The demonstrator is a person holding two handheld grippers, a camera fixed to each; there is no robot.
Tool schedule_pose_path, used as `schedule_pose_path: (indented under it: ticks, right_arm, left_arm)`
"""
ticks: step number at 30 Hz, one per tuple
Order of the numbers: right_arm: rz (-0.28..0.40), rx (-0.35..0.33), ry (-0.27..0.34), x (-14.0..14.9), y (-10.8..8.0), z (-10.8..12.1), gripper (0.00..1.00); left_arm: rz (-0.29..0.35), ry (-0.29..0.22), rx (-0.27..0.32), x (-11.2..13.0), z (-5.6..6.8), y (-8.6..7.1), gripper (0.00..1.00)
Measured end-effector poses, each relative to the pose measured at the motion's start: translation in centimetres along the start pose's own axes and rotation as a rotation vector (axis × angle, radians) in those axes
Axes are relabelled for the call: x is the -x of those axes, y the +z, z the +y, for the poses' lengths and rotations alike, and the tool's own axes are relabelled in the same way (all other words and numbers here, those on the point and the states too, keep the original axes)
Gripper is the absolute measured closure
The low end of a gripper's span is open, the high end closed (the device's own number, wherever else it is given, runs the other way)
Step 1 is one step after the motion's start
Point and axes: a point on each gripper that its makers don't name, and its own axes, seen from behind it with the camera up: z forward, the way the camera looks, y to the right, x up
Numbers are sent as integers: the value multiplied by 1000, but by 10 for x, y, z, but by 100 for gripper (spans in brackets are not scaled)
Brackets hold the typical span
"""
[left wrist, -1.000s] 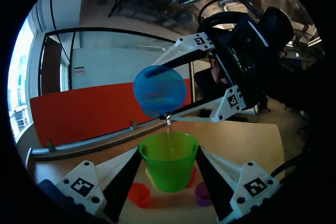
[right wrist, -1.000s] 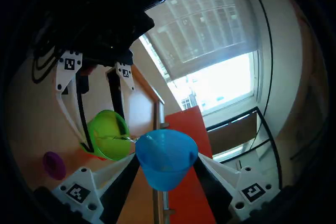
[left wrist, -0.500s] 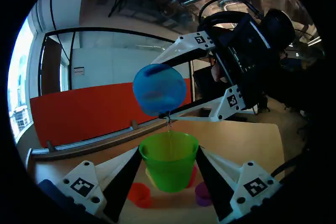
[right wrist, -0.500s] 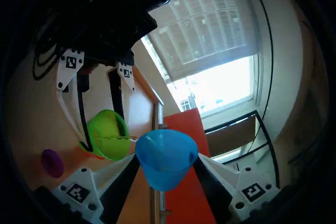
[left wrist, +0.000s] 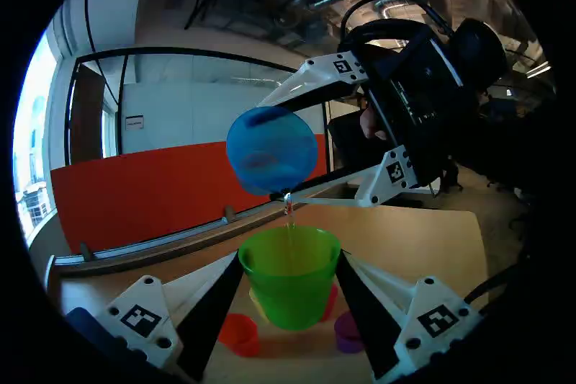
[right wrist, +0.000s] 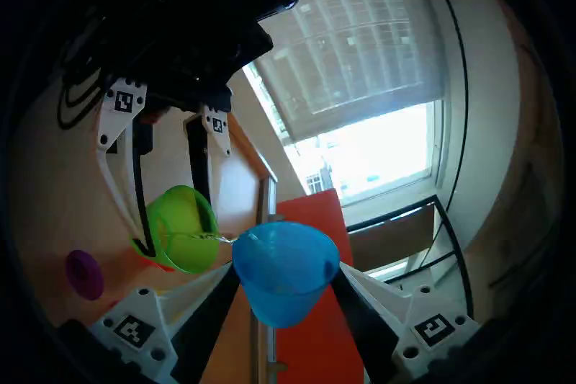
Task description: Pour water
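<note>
Over the last second the blue cup (left wrist: 272, 150) has crept a little higher and tipped a little further. The stream (left wrist: 288, 207) from its lip has thinned from a steady thread to a short trickle. I judge from this that the blue cup is nearly drained and the pour is close to its end. A bit more tilt would shake out the last of it, and then the cup can be turned upright.

The right gripper (right wrist: 284, 272) has its jaws clenched on the blue cup, one finger on each side of its wall. The cup lies almost on its side, mouth towards the green cup (left wrist: 290, 283). In the right gripper view its inside looks all but empty, with only a thin film running to the lip.

The left gripper (left wrist: 288, 261) grips the green cup between its jaws and holds it upright, above the desk (left wrist: 417, 240) and right under the blue cup's lip. The trickle falls inside the rim, near its middle, and nothing seems to spill. The water is now mostly in the green cup, though its tinted wall hides the level.

A small red cup (left wrist: 240, 332) and a purple cup (left wrist: 348, 331) stand on the desk below, on either side of the green one. I cannot tell what is in them.
</note>
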Motion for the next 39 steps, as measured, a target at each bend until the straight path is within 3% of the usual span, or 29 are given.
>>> schedule_pose_path:
  ticks: [39]
  right_arm:
    - [8,22,-86,-5,4,7,11]
  left_arm:
    - [3,9,4,-1,4,-3,12]
